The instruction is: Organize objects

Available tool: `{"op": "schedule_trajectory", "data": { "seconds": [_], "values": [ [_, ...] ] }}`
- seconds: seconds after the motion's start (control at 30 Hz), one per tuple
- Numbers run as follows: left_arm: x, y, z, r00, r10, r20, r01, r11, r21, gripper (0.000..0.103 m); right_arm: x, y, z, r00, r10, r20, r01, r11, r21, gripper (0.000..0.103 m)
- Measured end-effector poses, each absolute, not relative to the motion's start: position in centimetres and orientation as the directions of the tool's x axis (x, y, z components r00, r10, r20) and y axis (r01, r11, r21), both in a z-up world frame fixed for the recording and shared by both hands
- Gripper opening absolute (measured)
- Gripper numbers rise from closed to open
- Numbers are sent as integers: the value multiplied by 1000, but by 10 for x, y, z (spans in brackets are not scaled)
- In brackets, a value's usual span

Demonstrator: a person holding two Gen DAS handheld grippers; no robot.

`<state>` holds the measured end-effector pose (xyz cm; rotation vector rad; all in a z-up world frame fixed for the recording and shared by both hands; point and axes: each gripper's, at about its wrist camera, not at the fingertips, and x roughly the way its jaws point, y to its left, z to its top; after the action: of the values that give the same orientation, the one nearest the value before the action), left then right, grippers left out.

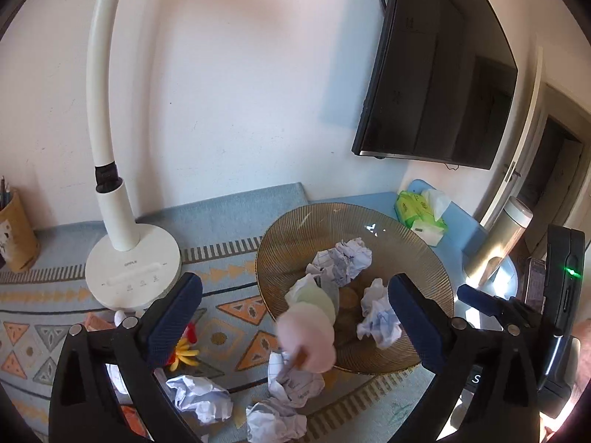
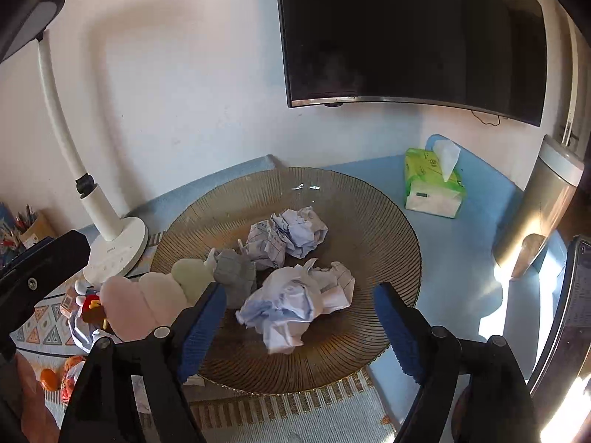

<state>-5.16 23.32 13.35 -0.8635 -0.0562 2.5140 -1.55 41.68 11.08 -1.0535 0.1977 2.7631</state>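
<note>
Paper balls [image 2: 291, 306] in the bowl [image 2: 384, 221], lamp [image 2: 110, 254] left, tissue pack [image 2: 434, 181] behind right.

The left wrist camera sits high and looks down past its jaws toward the wall, with the ribbed glass plate [image 1: 424, 258] slightly right of centre and the lamp base [image 1: 133, 269] to its left. The right wrist camera hangs nearer the plate [image 2: 369, 221], facing the same wall. Both views share plate, lamp [image 2: 114, 247], television [image 2: 406, 37] and tissue pack [image 2: 432, 184].
</note>
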Motion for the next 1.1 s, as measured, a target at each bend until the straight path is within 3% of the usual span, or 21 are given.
{"op": "schedule_trajectory", "data": {
  "seconds": [0.23,0.33,0.4,0.63,0.83,1.1],
  "values": [
    [-6,166,136,-727,427,-537,-352,-904,-243,101,35,389,124,-807,-34,-590,-63,-988,143,81],
    [22,125,134,-761,388,-519,-293,-920,-259,102,59,365,123,-843,-119,-524,45,-987,153,98],
    [37,96,127,-782,345,-519,-238,-935,-261,102,67,351,111,-849,-165,-502,100,-983,154,103],
    [62,-2,67,-780,163,-604,37,-952,-304,102,64,321,51,-822,-162,-546,112,-986,123,103],
    [60,-43,22,-763,78,-642,163,-937,-308,102,61,321,47,-814,-143,-563,99,-989,107,103],
    [51,-55,8,-726,93,-682,209,-914,-347,102,59,312,43,-799,-143,-584,127,-990,69,103]
  ]
}}
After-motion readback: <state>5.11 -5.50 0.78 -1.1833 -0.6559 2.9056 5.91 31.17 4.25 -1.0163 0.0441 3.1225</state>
